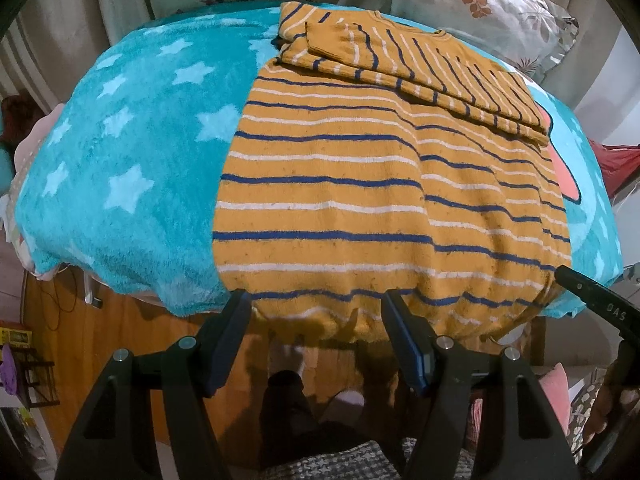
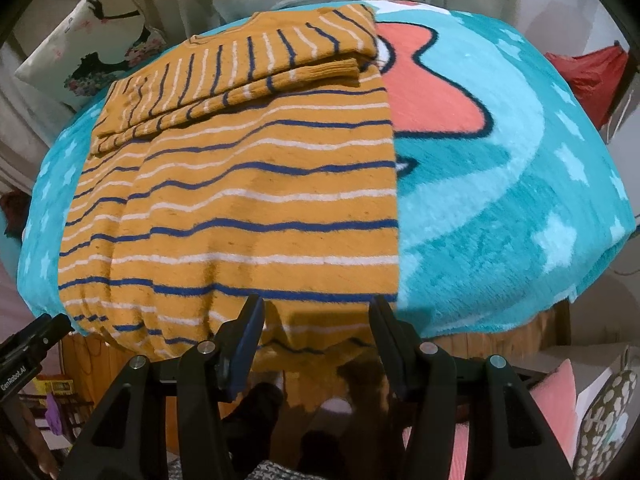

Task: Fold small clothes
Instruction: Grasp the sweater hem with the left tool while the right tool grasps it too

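The left hand-held gripper [image 1: 316,312] stands wide open, its two dark fingers spread at the near hem of the sweater [image 1: 360,200], one finger at the sweater's left corner and the other further along the hem; nothing is clamped between them. The right hand-held gripper [image 2: 318,318] is likewise spread wide at the same hem, near the sweater's right corner, holding nothing; whether its fingertips touch the knit cannot be told.

The sweater is a fuzzy mustard-yellow knit with thin navy and white stripes. It lies flat, its body a long rectangle, with the sleeves [image 1: 420,68] folded across the far end so their stripes run crosswise to the body's. Its near hem droops over the edge of the blanket [image 1: 120,160].

The blanket under the sweater is plush turquoise fleece scattered with pale stars, with a coral shape [image 2: 424,92] outlined in black just right of the sweater. Beyond the sweater's far end lean floral pillows [image 1: 480,8]. Below the sweater's hem, orange-brown wood [image 1: 100,340] shows.
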Motion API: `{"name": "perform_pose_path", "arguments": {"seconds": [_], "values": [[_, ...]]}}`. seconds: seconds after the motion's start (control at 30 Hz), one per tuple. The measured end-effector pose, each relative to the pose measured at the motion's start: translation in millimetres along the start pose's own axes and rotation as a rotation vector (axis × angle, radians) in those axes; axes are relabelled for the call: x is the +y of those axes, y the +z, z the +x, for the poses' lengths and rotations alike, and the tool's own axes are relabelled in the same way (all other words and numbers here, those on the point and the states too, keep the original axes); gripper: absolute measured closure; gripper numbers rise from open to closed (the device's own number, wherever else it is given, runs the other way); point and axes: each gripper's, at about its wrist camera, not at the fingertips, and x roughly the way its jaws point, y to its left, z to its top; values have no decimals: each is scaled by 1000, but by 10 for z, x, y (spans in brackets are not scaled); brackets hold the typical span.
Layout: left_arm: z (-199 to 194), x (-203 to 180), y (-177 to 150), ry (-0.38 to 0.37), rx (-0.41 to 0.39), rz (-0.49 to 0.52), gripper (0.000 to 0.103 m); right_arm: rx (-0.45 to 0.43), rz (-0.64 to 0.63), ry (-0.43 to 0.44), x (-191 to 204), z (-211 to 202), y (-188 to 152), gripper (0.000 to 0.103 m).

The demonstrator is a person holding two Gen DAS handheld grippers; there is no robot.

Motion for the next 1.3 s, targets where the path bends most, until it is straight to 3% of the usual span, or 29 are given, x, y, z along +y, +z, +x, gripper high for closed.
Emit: {"name": "perform_pose_path", "arguments": {"seconds": [0.17, 0.23, 0.37, 0.5, 0.6, 0.67, 0.73, 0.77, 1.03, 1.17, 1.3], "values": [[-26, 301, 110, -16, -37, -55, 36, -21, 56, -1, -215, -66, -8, 44], [-16, 457, 183, -10, -58, -71, 29, -33, 89, 3, -333, -93, -2, 43], [115, 761, 344, -42, -58, -117, 27, -46, 163, 45, -585, -57, 18, 41], [277, 895, 450, -136, -35, -139, 27, -34, 215, 148, -707, 81, 16, 41], [393, 927, 487, -239, -7, -163, 27, -50, 255, 221, -718, 120, 52, 27], [395, 911, 510, -294, -11, -162, 27, -58, 256, 250, -673, 116, 94, 26], [406, 889, 517, -377, 9, -167, 27, -40, 264, 339, -649, 141, 126, 26], [408, 860, 501, -418, 17, -170, 27, -28, 276, 382, -639, 157, 115, 26], [399, 790, 256, -478, 8, -202, 26, 39, 307, 557, -484, 312, -87, 26], [523, 898, 2, -480, 64, -242, 26, 120, 279, 558, -409, 498, -253, 26], [628, 933, -148, -488, 76, -269, 26, 143, 299, 548, -409, 638, -366, 26]]}}
